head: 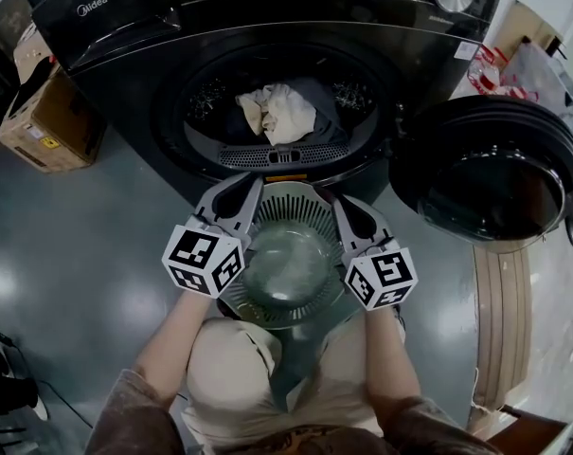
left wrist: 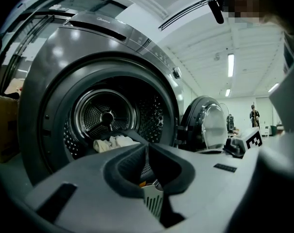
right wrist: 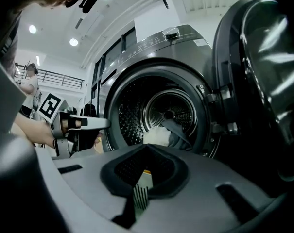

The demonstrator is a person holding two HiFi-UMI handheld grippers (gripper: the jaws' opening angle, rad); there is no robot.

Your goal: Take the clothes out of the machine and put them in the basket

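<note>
The left gripper has its jaws closed tight on the left rim of a grey slatted basket, and the right gripper is clamped the same way on the right rim, so the 2 hold it just in front of the washing machine. The clothes, 1 white piece and 1 dark, lie inside the drum, and the door stands open at the right.
</note>
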